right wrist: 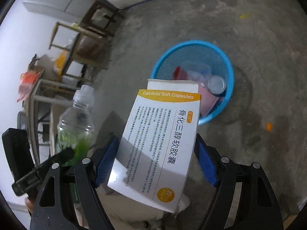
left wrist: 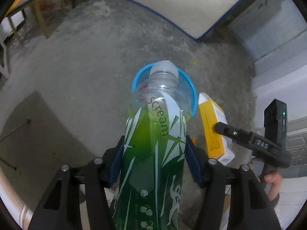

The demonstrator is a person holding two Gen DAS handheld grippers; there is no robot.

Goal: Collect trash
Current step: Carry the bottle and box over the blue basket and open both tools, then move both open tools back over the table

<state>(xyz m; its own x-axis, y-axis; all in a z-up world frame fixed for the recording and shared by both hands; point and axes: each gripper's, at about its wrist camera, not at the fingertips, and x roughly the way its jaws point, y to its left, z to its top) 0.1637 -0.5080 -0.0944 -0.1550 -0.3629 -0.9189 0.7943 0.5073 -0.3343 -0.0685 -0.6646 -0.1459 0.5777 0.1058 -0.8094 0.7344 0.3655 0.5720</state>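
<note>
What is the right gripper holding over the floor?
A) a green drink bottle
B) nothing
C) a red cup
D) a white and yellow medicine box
D: the right gripper has its blue pads pressed on both sides of the white and yellow medicine box, near the blue basket.

The bottle (left wrist: 153, 143) hides much of the bin (left wrist: 191, 94); its base runs off the frame. Furniture (right wrist: 76, 44) is blurred.

Grey concrete floor (left wrist: 76, 72), wooden tables (right wrist: 76, 44) near the wall, blue-edged white mattress (left wrist: 182, 5).
</note>
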